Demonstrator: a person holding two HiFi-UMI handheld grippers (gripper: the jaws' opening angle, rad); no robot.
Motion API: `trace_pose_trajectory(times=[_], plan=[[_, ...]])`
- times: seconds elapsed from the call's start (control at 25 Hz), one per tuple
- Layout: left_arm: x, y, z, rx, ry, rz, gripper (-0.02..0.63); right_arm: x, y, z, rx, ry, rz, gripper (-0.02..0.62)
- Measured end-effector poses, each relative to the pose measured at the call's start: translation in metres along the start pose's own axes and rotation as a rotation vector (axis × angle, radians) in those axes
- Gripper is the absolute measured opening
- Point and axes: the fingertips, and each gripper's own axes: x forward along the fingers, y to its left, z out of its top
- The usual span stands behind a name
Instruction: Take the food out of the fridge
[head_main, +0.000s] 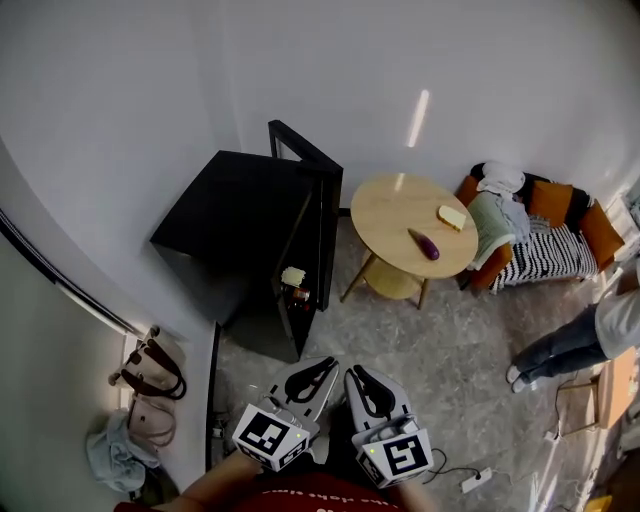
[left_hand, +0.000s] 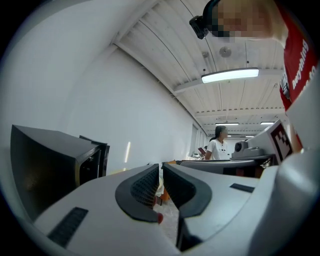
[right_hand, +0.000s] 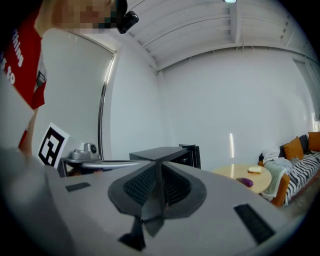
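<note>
Head view: the black mini fridge has its door open. An eggplant and a pale yellow slice lie on the round table, so I'd call those two done. A pale yellow item and a brown bottle sit at the fridge's open front, so those are left.

Your left gripper and right gripper are well apart from the fridge. The right jaws are together. The left show only a sliver of gap. Both are empty.

Writing: the white lettering on your red shirt is cut off and unreadable. No brand shows on the fridge.
</note>
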Motion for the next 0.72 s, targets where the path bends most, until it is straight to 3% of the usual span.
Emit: trace_pose_trajectory(times=[0.72], plan=[[0.181,0.036,0.017,-0.01,0.013,0.154,0.011,0.076,-0.163,0.024,-0.019,0.049,0.213,0.037]])
